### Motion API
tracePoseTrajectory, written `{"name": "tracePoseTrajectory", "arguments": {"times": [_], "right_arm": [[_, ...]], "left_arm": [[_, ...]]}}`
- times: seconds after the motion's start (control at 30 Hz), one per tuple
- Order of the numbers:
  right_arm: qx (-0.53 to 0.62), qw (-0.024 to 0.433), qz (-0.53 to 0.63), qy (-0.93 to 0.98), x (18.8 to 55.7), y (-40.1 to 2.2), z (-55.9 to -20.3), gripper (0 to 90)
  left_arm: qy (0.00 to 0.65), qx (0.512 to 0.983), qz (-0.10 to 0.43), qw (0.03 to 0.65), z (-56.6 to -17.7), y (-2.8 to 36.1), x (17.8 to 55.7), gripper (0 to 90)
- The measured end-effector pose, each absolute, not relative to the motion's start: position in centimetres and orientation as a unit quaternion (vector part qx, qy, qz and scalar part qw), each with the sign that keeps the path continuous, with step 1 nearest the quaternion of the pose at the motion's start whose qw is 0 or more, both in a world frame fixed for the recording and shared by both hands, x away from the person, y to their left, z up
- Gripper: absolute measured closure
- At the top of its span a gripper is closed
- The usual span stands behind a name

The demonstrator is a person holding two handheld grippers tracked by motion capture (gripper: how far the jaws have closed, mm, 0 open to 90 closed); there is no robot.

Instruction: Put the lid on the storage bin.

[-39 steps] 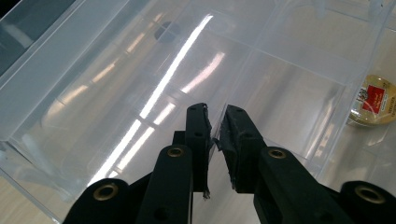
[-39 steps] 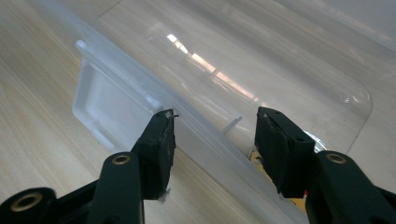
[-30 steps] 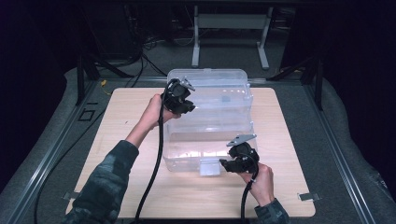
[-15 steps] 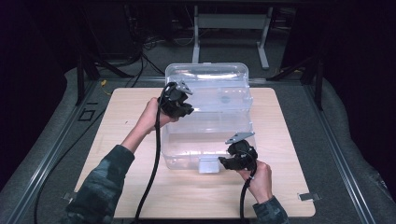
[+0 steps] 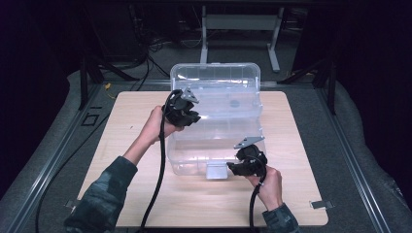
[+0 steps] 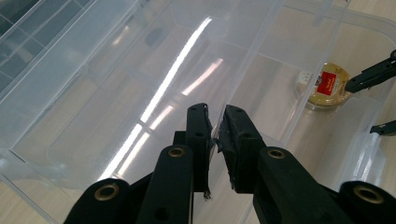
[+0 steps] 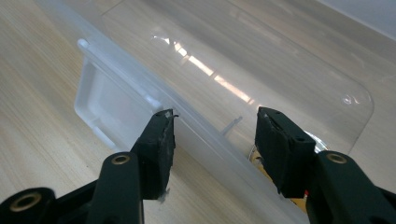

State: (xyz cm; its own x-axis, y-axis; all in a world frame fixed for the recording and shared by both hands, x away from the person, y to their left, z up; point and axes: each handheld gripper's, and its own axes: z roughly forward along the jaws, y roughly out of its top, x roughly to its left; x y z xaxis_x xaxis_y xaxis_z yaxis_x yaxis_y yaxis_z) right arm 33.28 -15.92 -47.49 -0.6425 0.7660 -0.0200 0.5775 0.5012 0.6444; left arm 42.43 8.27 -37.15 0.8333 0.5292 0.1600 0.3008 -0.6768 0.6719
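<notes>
A clear plastic storage box (image 5: 214, 145) stands on the wooden table, and its clear lid (image 5: 218, 82) is lifted at an angle. My left gripper (image 5: 192, 114) is at the box's left side, shut on the lid's thin edge (image 6: 215, 114). Inside the box lie a round tin with a red label (image 6: 328, 85) and a small white cube (image 6: 304, 78). My right gripper (image 5: 232, 167) is at the box's near rim (image 7: 201, 140), beside the white latch (image 7: 107, 105). One pad sits outside the rim and the other inside, closed on it (image 7: 212, 126).
The wooden tabletop (image 5: 301, 145) has bare room on both sides of the box and in front of it. Grey padding and metal rails (image 5: 350, 160) border the table. Dark stands and cables (image 5: 145, 53) sit beyond the far edge.
My left gripper has shifted slightly toward the near side with the lid edge in it, and the lid's far edge stands a little higher. The right gripper has stayed put.
</notes>
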Motion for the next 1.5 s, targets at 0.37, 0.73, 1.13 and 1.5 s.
{"name": "tracePoseTrajectory", "arguments": {"times": [0.37,0.73,1.13,1.5], "right_arm": [[0.395,0.153,0.307,0.852,33.4,-15.9,-47.5,47.8],[0.394,0.149,0.307,0.853,33.6,-15.9,-47.5,47.8],[0.393,0.150,0.306,0.854,33.6,-15.9,-47.5,47.8],[0.394,0.151,0.307,0.853,33.5,-15.9,-47.5,47.8]], "left_arm": [[0.232,0.897,0.174,0.334,-37.4,8.5,41.8,80.8],[0.231,0.899,0.173,0.328,-37.6,8.4,41.0,80.7],[0.224,0.903,0.169,0.326,-38.0,8.6,40.1,80.6],[0.222,0.901,0.162,0.335,-38.4,8.8,39.5,80.0]]}}
